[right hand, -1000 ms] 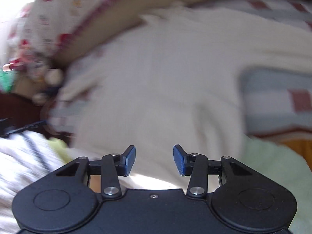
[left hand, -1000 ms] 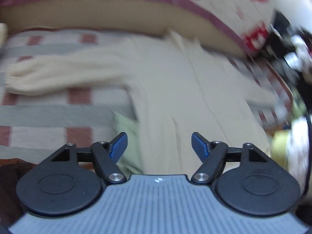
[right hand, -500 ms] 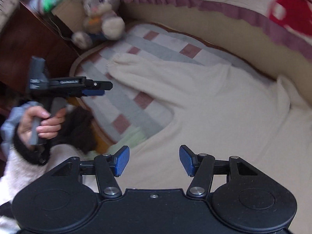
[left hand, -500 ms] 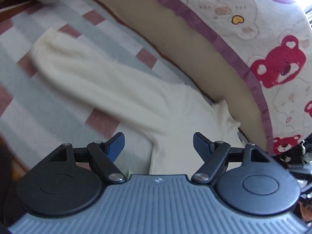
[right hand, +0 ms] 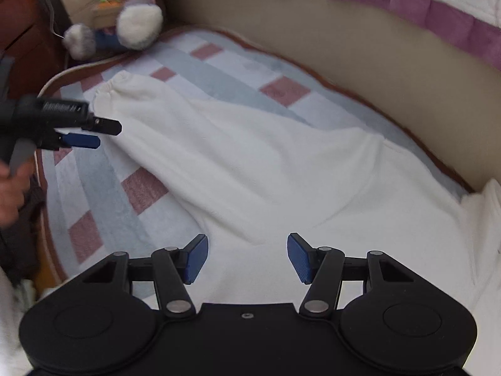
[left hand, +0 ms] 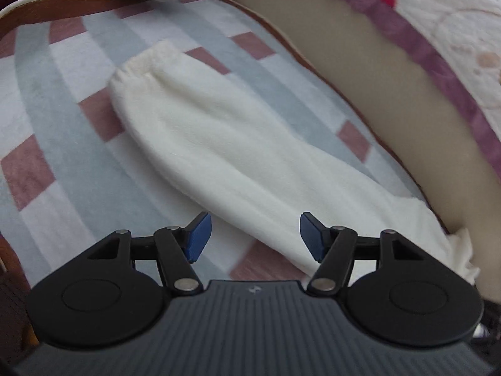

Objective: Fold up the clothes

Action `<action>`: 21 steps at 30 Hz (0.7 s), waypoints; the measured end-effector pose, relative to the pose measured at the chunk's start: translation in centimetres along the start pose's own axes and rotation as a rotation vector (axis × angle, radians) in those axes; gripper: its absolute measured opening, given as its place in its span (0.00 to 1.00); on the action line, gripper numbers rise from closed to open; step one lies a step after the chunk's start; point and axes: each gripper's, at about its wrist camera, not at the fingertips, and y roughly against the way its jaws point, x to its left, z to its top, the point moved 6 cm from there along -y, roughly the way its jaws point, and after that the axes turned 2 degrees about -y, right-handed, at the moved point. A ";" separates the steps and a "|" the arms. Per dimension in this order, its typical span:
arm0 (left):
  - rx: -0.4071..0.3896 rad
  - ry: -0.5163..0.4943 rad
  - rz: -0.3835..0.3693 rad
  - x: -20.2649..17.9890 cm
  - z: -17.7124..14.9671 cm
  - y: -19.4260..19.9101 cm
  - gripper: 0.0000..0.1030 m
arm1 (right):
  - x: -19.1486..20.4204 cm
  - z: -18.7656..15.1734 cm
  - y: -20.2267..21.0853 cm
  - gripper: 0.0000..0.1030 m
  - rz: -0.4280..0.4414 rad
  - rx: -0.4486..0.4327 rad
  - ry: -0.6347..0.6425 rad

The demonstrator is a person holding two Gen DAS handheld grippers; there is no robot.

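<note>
A cream fleece top (right hand: 313, 188) lies flat on a checked blanket (right hand: 94, 188). Its long sleeve (left hand: 225, 144) stretches toward the far left, cuff (left hand: 147, 62) gathered. My left gripper (left hand: 253, 235) is open and empty, just above the sleeve's near part. It also shows in the right wrist view (right hand: 94, 131), hovering by the sleeve's left edge near the cuff. My right gripper (right hand: 247, 257) is open and empty over the body of the top.
A plush rabbit (right hand: 125, 15) sits at the bed's far left corner. A beige padded wall (right hand: 344, 62) with a purple-trimmed quilt (right hand: 407, 3) runs along the back. Dark wood furniture (right hand: 18, 31) stands to the left.
Both grippers have swung left and moved closer to the garment. The left gripper has moved along the sleeve toward its cuff. Both stay open.
</note>
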 end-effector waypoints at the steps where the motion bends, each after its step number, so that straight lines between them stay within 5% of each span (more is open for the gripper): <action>1: -0.017 0.001 0.040 0.5 0.2 -0.4 0.60 | 0.0 -0.4 -0.5 0.57 -0.008 -0.017 0.002; 5: -0.086 0.006 0.202 2.6 1.1 -1.7 0.61 | 0.1 -1.2 -2.5 0.38 -0.024 -0.020 0.007; 8: -0.127 0.015 0.304 4.2 1.7 -2.6 0.61 | 0.8 -0.9 -3.7 0.35 -0.028 -0.031 0.028; 13: -0.068 0.256 0.083 8.0 1.6 -3.3 0.63 | 2.7 -1.7 -6.2 0.37 0.032 0.018 0.035; 19: -0.112 0.315 0.031 8.8 2.2 -3.6 0.61 | 3.9 -2.1 -6.2 0.48 0.065 -0.040 0.039; 21: -0.099 0.265 0.044 8.1 2.6 -4.5 0.05 | 4.2 -2.3 -6.5 0.37 0.035 -0.053 0.082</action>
